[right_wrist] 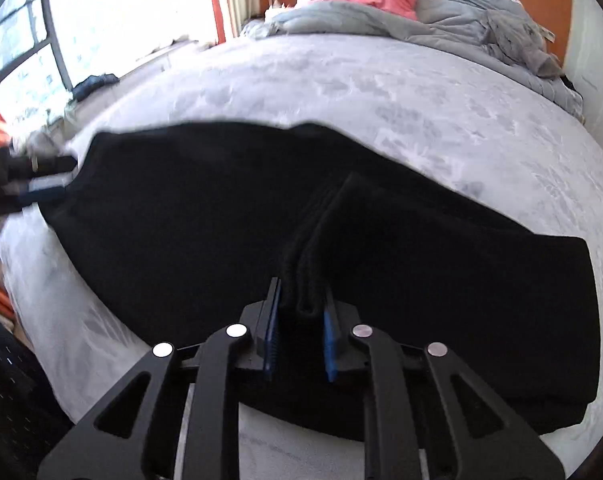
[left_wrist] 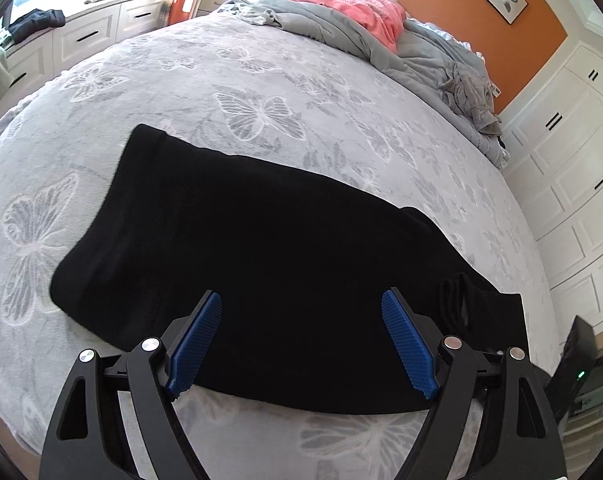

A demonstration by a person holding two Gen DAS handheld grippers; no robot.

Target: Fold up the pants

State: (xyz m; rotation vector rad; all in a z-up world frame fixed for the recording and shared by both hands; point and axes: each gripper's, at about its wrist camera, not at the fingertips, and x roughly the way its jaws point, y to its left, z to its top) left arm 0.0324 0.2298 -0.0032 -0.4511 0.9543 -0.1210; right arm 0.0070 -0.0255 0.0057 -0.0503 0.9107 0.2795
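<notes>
Black pants (left_wrist: 261, 264) lie flat across the grey butterfly bedspread (left_wrist: 241, 88), folded lengthwise. My left gripper (left_wrist: 301, 320) is open and empty, its blue pads (left_wrist: 197, 344) spread over the pants' near edge. In the right wrist view the pants (right_wrist: 221, 208) fill the middle, and my right gripper (right_wrist: 301, 312) is shut on a bunched ribbed fold of the pants (right_wrist: 313, 248) lifted off the bed. The left gripper (right_wrist: 33, 184) shows blurred at the pants' far left end.
A rumpled grey duvet (left_wrist: 341, 28) and a pink garment (left_wrist: 353, 8) lie at the head of the bed. White drawers (left_wrist: 81, 36) stand left, white wardrobes (left_wrist: 573, 168) right. A dark box (left_wrist: 577, 364) with a green light is at the bed's right corner.
</notes>
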